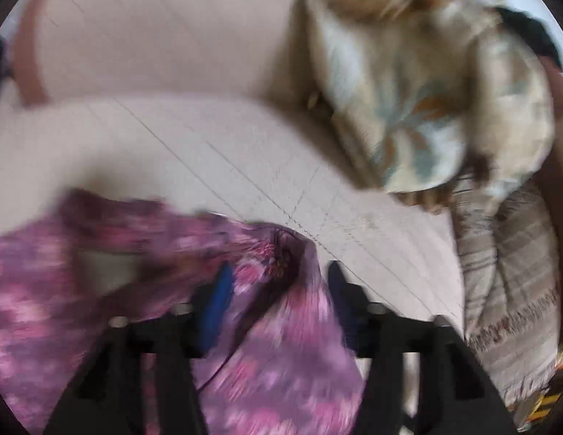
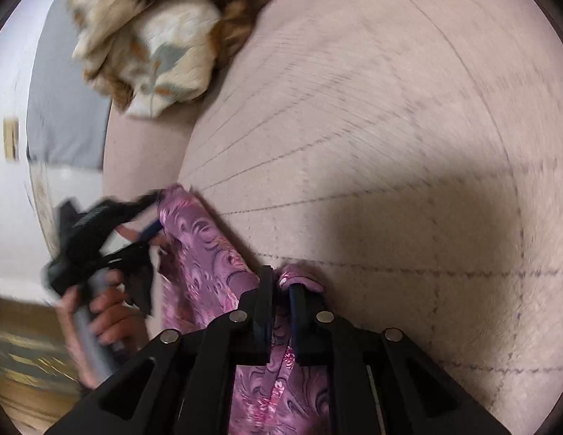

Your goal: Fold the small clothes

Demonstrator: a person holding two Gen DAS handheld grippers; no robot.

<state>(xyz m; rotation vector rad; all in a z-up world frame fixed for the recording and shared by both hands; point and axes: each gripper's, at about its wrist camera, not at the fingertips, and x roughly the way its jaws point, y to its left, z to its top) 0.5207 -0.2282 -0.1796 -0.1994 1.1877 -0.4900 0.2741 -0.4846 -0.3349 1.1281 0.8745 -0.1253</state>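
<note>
On the pale quilted bed [image 2: 372, 127], the right tongs [image 2: 281, 290] pinch the purple patterned garment [image 2: 205, 264] at one edge while the left tongs [image 1: 278, 282] stand spread around another part, likely to stretch it flat for folding.

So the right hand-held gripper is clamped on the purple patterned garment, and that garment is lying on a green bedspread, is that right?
Not quite. The right hand-held gripper is shut on the purple patterned garment, but the surface under it is a pale pinkish-beige quilted bedspread, not a green one. The right wrist view shows this plainly.
</note>
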